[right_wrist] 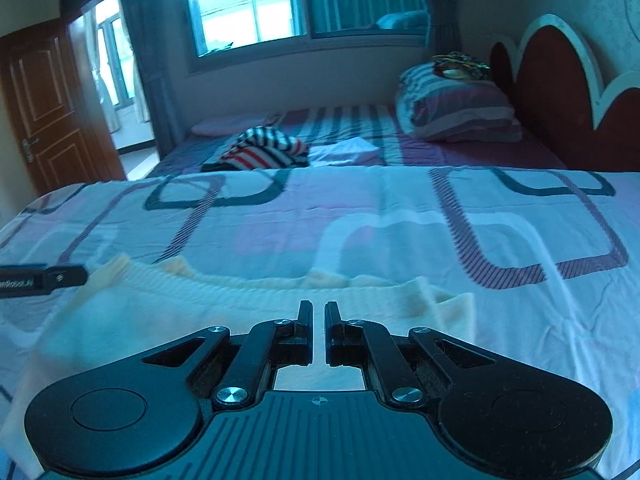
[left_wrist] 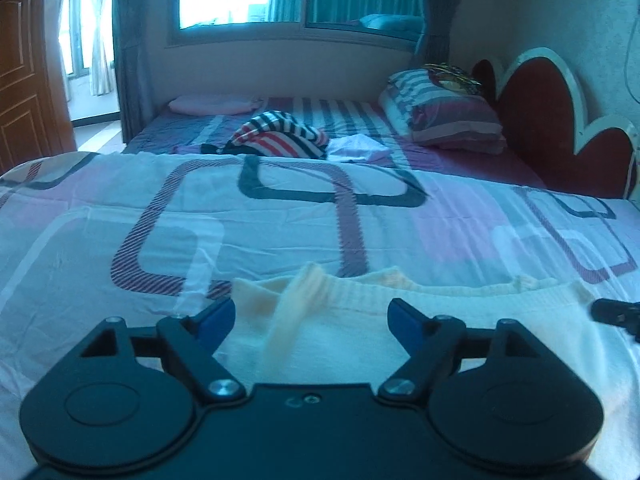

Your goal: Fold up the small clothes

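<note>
A small cream knit garment lies flat on the patterned bedspread, ribbed edge away from me, with a cream strap lying across it. My left gripper is open, its blue-tipped fingers spread just above the garment's left part. In the right wrist view the same garment lies under my right gripper, whose black jaws are nearly together with a narrow gap and nothing visibly between them. Each gripper's tip shows at the edge of the other's view: the right and the left.
Further back on the bed lie a red, white and black striped garment, a white folded cloth, a pink cloth and a striped pillow. A red headboard stands right; a wooden door left.
</note>
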A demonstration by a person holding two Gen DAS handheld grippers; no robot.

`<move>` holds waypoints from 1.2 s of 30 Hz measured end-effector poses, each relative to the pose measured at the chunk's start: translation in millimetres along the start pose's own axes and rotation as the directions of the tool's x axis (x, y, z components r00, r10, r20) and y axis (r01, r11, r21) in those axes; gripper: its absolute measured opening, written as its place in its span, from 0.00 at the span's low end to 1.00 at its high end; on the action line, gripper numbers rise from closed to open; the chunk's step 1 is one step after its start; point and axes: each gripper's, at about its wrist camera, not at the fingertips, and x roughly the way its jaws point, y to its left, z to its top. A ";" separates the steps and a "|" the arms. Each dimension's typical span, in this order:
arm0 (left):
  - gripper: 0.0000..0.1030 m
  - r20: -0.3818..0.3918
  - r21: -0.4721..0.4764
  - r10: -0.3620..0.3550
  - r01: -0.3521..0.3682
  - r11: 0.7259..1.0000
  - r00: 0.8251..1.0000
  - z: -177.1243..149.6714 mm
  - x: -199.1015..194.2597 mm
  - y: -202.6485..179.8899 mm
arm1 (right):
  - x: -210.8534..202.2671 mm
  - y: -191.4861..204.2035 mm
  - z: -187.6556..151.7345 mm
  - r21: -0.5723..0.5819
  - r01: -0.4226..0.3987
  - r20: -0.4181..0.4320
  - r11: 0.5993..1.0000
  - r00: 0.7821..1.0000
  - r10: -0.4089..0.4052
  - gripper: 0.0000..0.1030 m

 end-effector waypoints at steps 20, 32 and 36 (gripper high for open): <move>0.83 -0.101 0.050 0.010 -0.005 0.999 0.995 -58.8 8.4 -0.9 | 10.3 -11.3 -55.1 -0.023 0.129 -0.080 0.991 0.988 -0.131 0.03; 0.80 -0.115 -0.049 -0.061 0.056 0.997 0.992 -63.9 -34.6 -3.3 | -23.2 34.1 -52.9 -0.022 -0.035 -0.051 0.999 0.998 0.034 0.03; 0.81 -0.111 0.021 -0.032 0.035 0.999 0.993 -79.5 -39.1 -21.5 | -19.2 61.9 -63.9 -0.038 -0.084 -0.074 0.996 0.994 0.081 0.03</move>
